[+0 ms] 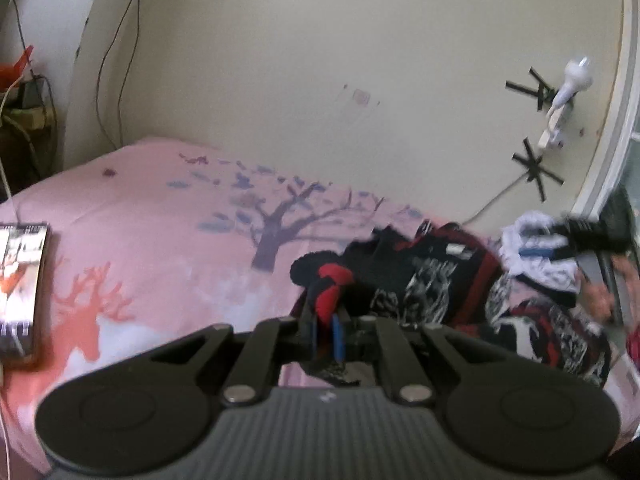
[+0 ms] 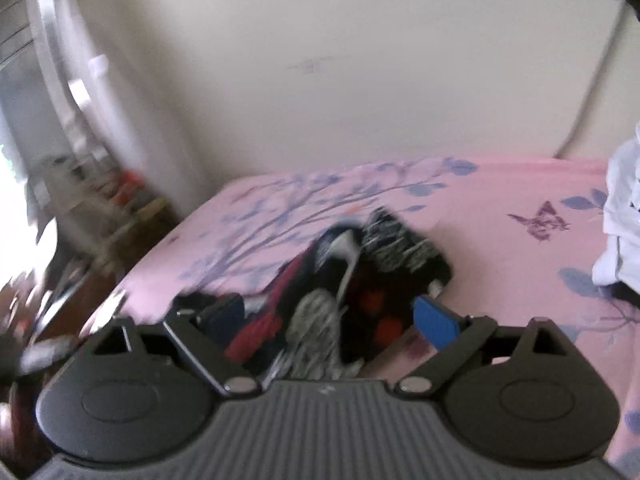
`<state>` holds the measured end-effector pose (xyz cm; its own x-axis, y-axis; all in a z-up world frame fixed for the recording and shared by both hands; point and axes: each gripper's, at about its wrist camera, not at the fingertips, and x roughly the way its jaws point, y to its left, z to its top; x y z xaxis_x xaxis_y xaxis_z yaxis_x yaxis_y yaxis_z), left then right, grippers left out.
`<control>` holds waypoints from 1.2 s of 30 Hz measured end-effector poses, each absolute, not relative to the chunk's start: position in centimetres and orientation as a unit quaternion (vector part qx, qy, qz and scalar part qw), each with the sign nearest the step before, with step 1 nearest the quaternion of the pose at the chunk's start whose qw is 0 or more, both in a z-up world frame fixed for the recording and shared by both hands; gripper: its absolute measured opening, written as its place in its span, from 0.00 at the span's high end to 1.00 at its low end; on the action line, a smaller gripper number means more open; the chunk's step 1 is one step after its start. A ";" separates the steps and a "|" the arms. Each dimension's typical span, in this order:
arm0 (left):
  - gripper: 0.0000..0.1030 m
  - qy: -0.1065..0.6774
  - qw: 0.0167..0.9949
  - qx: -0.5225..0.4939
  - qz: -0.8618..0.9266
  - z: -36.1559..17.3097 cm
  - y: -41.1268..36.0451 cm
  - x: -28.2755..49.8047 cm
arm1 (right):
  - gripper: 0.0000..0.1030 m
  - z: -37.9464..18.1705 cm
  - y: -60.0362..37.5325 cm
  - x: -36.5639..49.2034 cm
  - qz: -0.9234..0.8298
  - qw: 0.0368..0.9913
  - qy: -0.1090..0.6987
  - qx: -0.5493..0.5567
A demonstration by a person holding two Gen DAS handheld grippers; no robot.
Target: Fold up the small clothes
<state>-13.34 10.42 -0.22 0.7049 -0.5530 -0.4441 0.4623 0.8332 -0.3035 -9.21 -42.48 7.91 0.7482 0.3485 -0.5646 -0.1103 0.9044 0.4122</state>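
Note:
A small black garment with red and white print lies bunched on the pink bedsheet. My left gripper is shut on a black and red edge of it and holds that edge up off the bed. In the right wrist view the same garment lies between the fingers of my right gripper, which is open, its blue pads on either side of the cloth. The right gripper also shows at the far right of the left wrist view, blurred.
A white garment lies crumpled at the bed's right, also in the right wrist view. A phone or booklet lies at the left bed edge. The wall is close behind. Clutter and cables stand beyond the bed's left side.

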 end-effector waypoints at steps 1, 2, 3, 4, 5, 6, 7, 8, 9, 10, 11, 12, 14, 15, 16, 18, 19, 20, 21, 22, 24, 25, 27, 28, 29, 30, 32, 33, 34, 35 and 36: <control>0.93 0.264 0.921 -0.079 -0.275 -0.4 10.2 -13.6 | 0.14 7.5 -42.3 -8.0 0.116 0.916 0.336 0.186; 0.90 0.260 0.923 -0.076 -0.274 -0.5 10.0 -13.7 | 0.18 7.1 -42.0 -6.5 0.111 0.914 0.343 0.188; 0.89 0.256 0.925 -0.075 -0.272 -0.6 9.8 -13.8 | 0.25 6.8 -41.5 -5.5 0.111 0.912 0.349 0.187; 0.87 0.254 0.926 -0.077 -0.268 -0.7 9.7 -13.9 | 0.27 6.4 -40.8 -4.8 0.116 0.909 0.355 0.187; 0.87 0.256 0.927 -0.077 -0.264 -0.9 9.8 -13.8 | 0.29 5.9 -40.1 -4.2 0.119 0.906 0.362 0.187; 0.87 0.259 0.926 -0.078 -0.263 -1.0 9.8 -13.7 | 0.32 5.4 -39.6 -3.3 0.116 0.901 0.374 0.186; 0.85 0.263 0.925 -0.079 -0.262 -1.3 9.7 -13.7 | 0.37 4.6 -39.1 -2.5 0.110 0.895 0.391 0.185; 0.84 0.265 0.925 -0.078 -0.260 -1.6 9.4 -13.6 | 0.59 4.2 -38.6 -2.1 0.105 0.889 0.406 0.184; 0.84 0.266 0.926 -0.076 -0.257 -1.7 9.4 -13.6 | 0.82 3.6 -38.2 -1.9 0.098 0.884 0.419 0.181; 0.84 0.266 0.927 -0.072 -0.256 -1.9 9.4 -13.8 | 0.88 3.5 -37.9 -2.1 0.088 0.886 0.420 0.176; 0.84 0.264 0.928 -0.068 -0.254 -2.0 9.2 -13.9 | 0.94 3.9 -37.6 -2.6 0.080 0.892 0.410 0.170; 0.85 0.259 0.930 -0.068 -0.253 -2.1 9.1 -14.0 | 0.96 4.7 -37.3 -3.1 0.077 0.899 0.398 0.166; 0.91 0.248 0.932 -0.077 -0.253 -1.8 9.2 -14.2 | 0.97 7.4 -37.2 -5.0 0.075 0.917 0.358 0.156; 0.91 0.244 0.932 -0.085 -0.256 -1.6 9.3 -14.2 | 0.97 9.1 -37.1 -6.1 0.075 0.928 0.333 0.151; 0.92 0.239 0.931 -0.093 -0.258 -1.2 9.3 -14.0 | 0.97 10.6 -36.9 -7.1 0.074 0.937 0.311 0.143; 0.92 0.222 0.932 -0.099 -0.269 0.0 9.1 -13.6 | 0.97 14.3 -36.2 -9.7 0.070 0.957 0.256 0.119; 0.92 0.206 0.934 -0.096 -0.274 0.9 8.8 -13.5 | 0.97 16.2 -35.8 -11.3 0.067 0.967 0.222 0.105; 0.92 0.188 0.937 -0.092 -0.279 1.8 8.5 -13.5 | 0.97 18.1 -35.4 -12.9 0.065 0.975 0.188 0.095; 0.92 0.169 0.939 -0.090 -0.285 3.0 8.2 -13.4 | 0.97 19.8 -35.2 -14.3 0.064 0.982 0.156 0.090; 0.92 0.146 0.941 -0.091 -0.292 4.4 8.0 -13.4 | 0.97 21.5 -35.0 -15.9 0.064 0.987 0.122 0.087; 0.92 0.107 0.942 -0.094 -0.304 7.1 7.6 -13.4 | 0.97 25.1 -34.4 -19.5 0.058 0.994 0.047 0.075; 0.92 0.085 0.943 -0.092 -0.309 8.6 7.3 -13.4 | 0.97 26.7 -34.1 -21.0 0.051 0.996 0.014 0.066; 0.92 0.039 0.945 -0.085 -0.313 11.8 6.7 -13.9 | 0.97 29.4 -33.6 -24.1 0.038 0.997 -0.045 0.050; 0.92 0.013 0.947 -0.082 -0.312 13.6 6.4 -14.2 | 0.97 30.7 -33.5 -25.6 0.032 0.996 -0.070 0.044; 0.92 -0.009 0.947 -0.082 -0.311 15.0 6.3 -14.5 | 0.98 32.0 -33.3 -27.1 0.026 0.995 -0.093 0.037; 0.92 -0.029 0.947 -0.084 -0.310 16.4 6.3 -14.9 | 0.97 33.2 -33.0 -28.5 0.020 0.993 -0.116 0.030; 0.92 -0.072 0.945 -0.089 -0.306 19.6 6.5 -15.9 | 0.98 35.2 -32.3 -31.2 0.005 0.987 -0.159 0.014; 0.92 -0.089 0.945 -0.089 -0.303 20.8 6.7 -16.4 | 0.98 36.0 -32.2 -32.2 -0.003 0.984 -0.177 0.007; 0.92 -0.112 0.944 -0.087 -0.298 22.4 6.8 -17.1 | 0.98 36.7 -32.4 -33.4 -0.010 0.981 -0.195 0.003; 0.92 -0.133 0.943 -0.085 -0.294 23.7 6.9 -17.9 | 0.98 37.4 -32.3 -34.4 -0.014 0.977 -0.211 0.002; 0.92 -0.153 0.941 -0.083 -0.290 25.1 7.1 -18.7 | 0.98 38.0 -32.2 -35.4 -0.018 0.974 -0.225 0.003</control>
